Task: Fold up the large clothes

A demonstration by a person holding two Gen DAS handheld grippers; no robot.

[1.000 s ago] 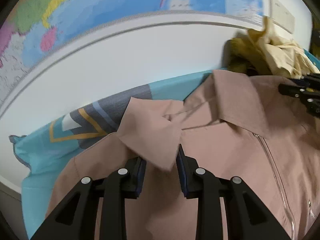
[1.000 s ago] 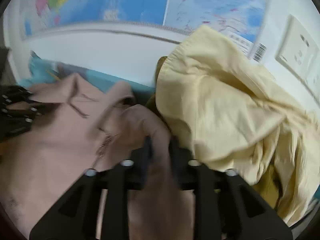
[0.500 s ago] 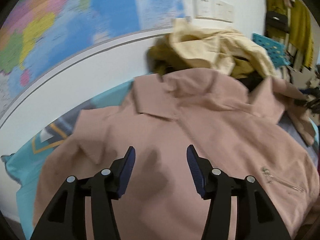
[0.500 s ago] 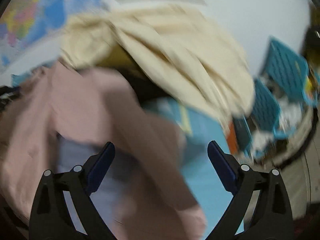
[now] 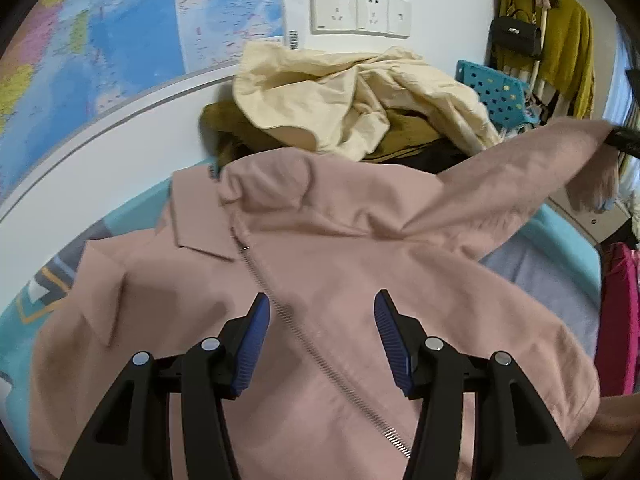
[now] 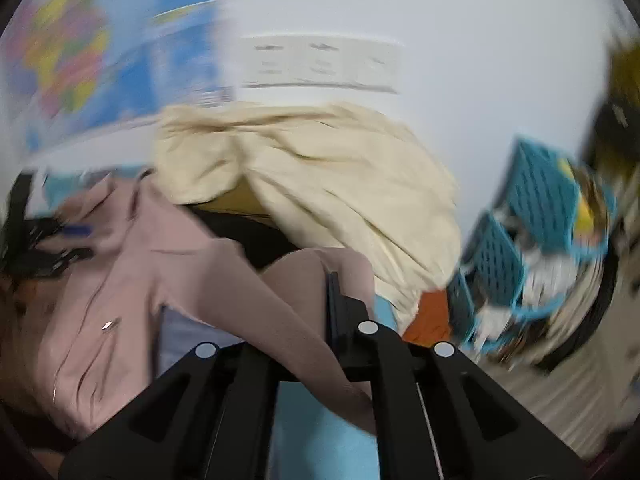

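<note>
**Gripping one sleeve of the pink jacket**

Lying face up on the blue bedspread [image 5: 568, 232] is one pink jacket [image 5: 328, 264], its zipper [image 5: 304, 332] running down the front and its collar toward the wall. The left gripper [image 5: 320, 336] hovers above the jacket's chest with its two blue-padded jaws wide apart, holding nothing. The right gripper [image 6: 320, 300] has its jaws closed on the jacket's sleeve [image 6: 256, 296]; in the left wrist view that sleeve [image 5: 520, 184] stretches up and out to the right, raised off the bed.

Behind the collar sits a heap of other clothes: one cream garment [image 5: 352, 92] on top of one olive-brown garment [image 5: 240, 128], with something dark beneath them.

On the wall hangs one map [image 5: 120, 36], mostly blue; its print is too small to read, and a barcode shows at its lower right corner. Beside it is a row of three white wall plates [image 5: 360, 10]. Blue perforated baskets [image 6: 536, 216] stand at the right, two at least in the blurred right wrist view. One black handbag [image 5: 516, 36] and one mustard garment [image 5: 568, 40] hang on a rack.
</note>
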